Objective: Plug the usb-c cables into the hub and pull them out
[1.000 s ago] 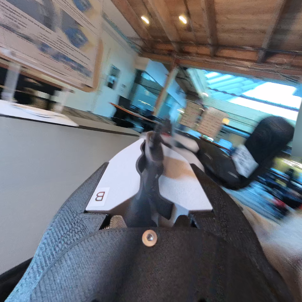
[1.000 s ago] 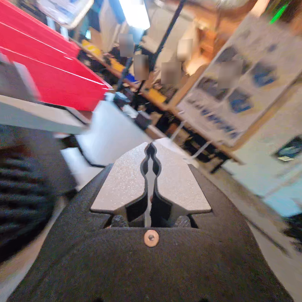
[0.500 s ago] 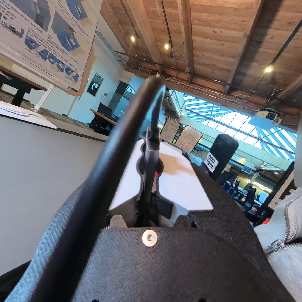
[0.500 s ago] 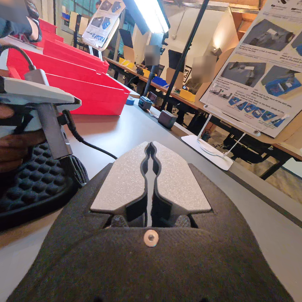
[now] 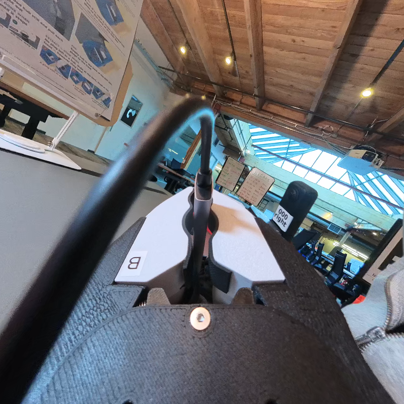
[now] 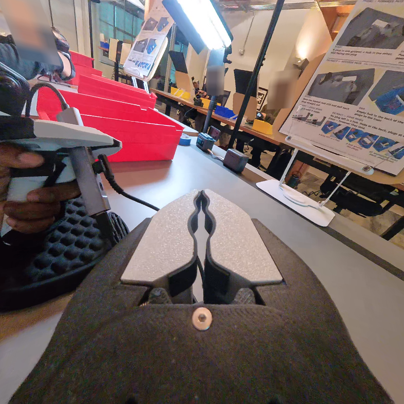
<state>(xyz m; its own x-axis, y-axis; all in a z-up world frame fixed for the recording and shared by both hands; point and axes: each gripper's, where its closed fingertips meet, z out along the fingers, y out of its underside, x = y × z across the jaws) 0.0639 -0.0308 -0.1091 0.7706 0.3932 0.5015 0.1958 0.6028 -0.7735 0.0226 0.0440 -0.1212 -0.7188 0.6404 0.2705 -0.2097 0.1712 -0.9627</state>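
In the left wrist view my left gripper (image 5: 202, 196) is shut on a slim grey hub (image 5: 202, 209), seen edge-on. The hub's black cable (image 5: 131, 175) arcs up and back past the camera. In the right wrist view a hand holds that left gripper (image 6: 76, 150) at the left with the hub (image 6: 87, 181) pointing down. A black usb-c cable (image 6: 109, 177) is plugged into the hub's side and runs across the table behind my right gripper (image 6: 201, 193). My right gripper is shut with its tips touching. A thin dark strand shows low in its gap.
A black egg-crate foam pad (image 6: 65, 240) lies under the hub. Red bins (image 6: 131, 131) stand behind it on the grey table (image 6: 218, 175). Two small grey boxes (image 6: 236, 159) and an instruction board on a white stand (image 6: 295, 196) line the far edge. The grippers' ends are close to 9 cm from one another.
A second ago both views were blurred from fast swinging. Both have since steadied. The left view has tilted up toward the ceiling, and the hub's cable now arcs across it.
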